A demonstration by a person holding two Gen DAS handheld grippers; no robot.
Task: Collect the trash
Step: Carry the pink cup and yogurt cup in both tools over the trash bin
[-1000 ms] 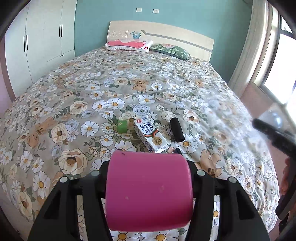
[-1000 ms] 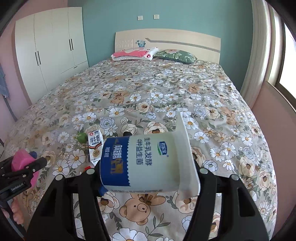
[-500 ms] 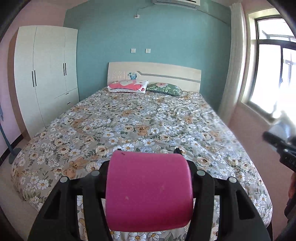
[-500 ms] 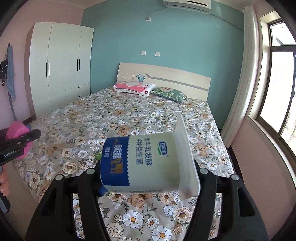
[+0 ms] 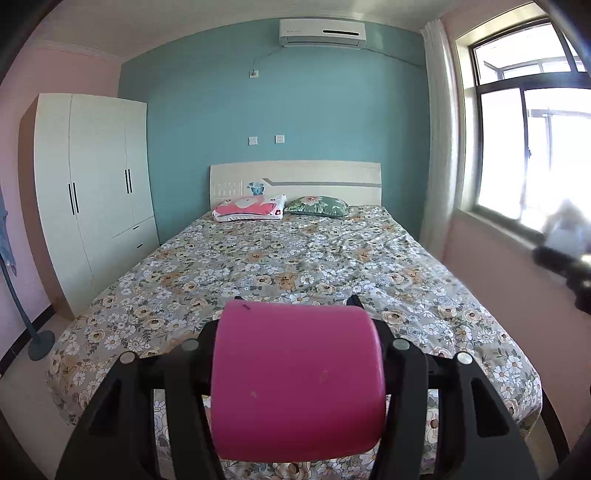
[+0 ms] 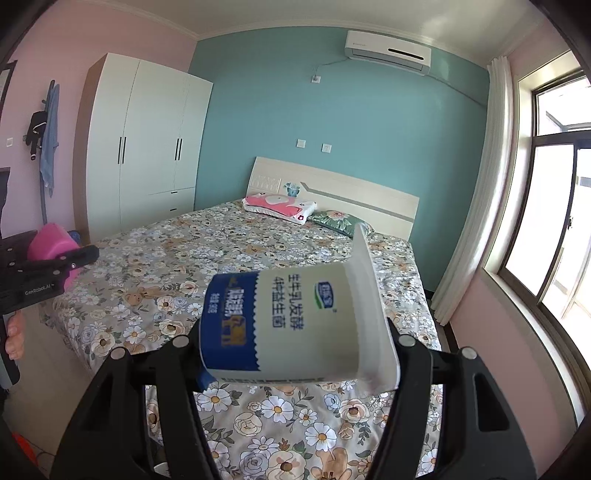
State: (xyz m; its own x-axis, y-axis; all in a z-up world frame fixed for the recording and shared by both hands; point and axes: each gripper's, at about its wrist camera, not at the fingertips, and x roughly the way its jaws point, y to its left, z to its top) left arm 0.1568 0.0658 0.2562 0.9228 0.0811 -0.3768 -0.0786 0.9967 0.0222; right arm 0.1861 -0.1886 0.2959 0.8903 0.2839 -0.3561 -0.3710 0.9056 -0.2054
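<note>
Left gripper (image 5: 297, 376) clamping a pink cup (image 5: 297, 380) sideways between both fingers, cup filling the gap, held in the air off the foot edge of the bed (image 5: 295, 254). Same gripper showing in the right wrist view at far left (image 6: 48, 266), pink cup (image 6: 51, 240) sticking up past the black finger, bare fingers of the person's hand (image 6: 14, 339) wrapping the handle below.

Right gripper (image 6: 299, 328) pinching a white-and-blue yogurt cup (image 6: 295, 325) lying on its side, rim flange pointing right and up, printed label facing the camera, blue band toward the left finger. Also hanging in the air over the foot end of the bed (image 6: 258, 258). Showing only as a blurred dark shape with something pale on top at the right edge of the left wrist view (image 5: 565, 254).

Floral bedcover stretching out beyond both grippers. Pink pillow (image 5: 249, 208) and green pillow (image 5: 317, 205) lying side by side at the head edge against the headboard (image 5: 295, 177). White wardrobe (image 5: 92, 192) standing left of the bed, window (image 5: 528, 140) on the right, air conditioner (image 5: 322, 32) high on the teal wall.
</note>
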